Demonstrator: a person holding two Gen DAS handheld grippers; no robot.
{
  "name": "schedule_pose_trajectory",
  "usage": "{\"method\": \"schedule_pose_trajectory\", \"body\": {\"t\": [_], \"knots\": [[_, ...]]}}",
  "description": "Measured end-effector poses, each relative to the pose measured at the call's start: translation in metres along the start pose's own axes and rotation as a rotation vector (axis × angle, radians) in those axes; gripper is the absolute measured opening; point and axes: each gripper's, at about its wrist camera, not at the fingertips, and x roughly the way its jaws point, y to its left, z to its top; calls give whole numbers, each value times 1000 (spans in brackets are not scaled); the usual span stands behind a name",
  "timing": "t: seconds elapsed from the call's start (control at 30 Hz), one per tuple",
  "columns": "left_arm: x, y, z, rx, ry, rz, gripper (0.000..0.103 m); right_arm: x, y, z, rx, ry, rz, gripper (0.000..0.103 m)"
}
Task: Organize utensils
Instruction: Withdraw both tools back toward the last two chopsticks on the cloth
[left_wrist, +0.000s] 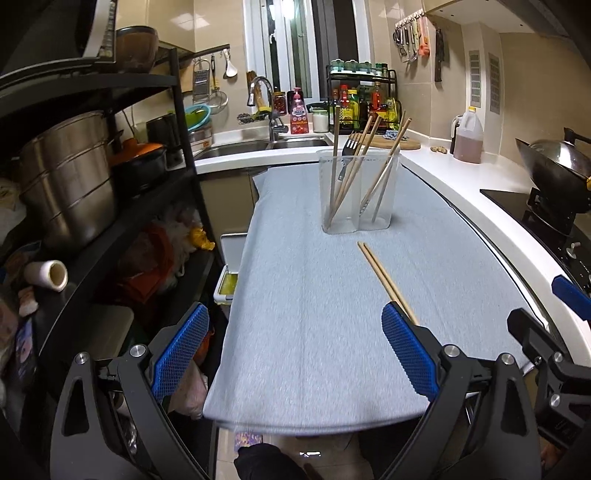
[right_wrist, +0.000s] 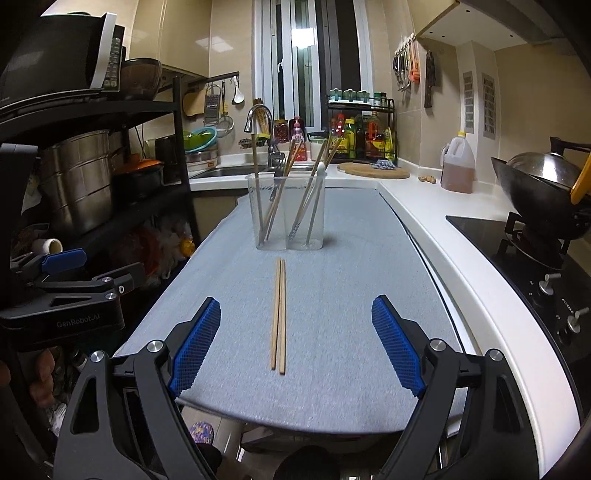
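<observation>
Chopsticks (right_wrist: 278, 314) are lying paired on a grey cloth (right_wrist: 332, 288) covering the table, just before a clear holder (right_wrist: 286, 212) containing more utensils. Both the right gripper (right_wrist: 295, 343) and left gripper (left_wrist: 291, 354) are hanging spread wide, gripping nothing. White counter (right_wrist: 436, 206), sink (left_wrist: 236, 147) and stove (right_wrist: 535, 266) are bordering the narrow kitchen.

- Pair of chopsticks (right_wrist: 279, 314) lies on the table cloth (right_wrist: 351, 295), centre frame — just before the holder (right_wrist: 287, 212).
- Holder holds chopsticks and a fork (left_wrist: 349, 155); sink (left_wrist: 258, 146) behind.
- Shelf rack (right_wrist: 110, 155) left — stove (right_wrist: 535, 258) right.
</observation>
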Motion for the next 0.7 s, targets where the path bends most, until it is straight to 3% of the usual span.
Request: {"method": "schedule_pose_trajectory", "body": {"t": [0.7], "knots": [[7,-8,-21,2,33,-3,92,8,2,-19,-18,46,-9,83]]}}
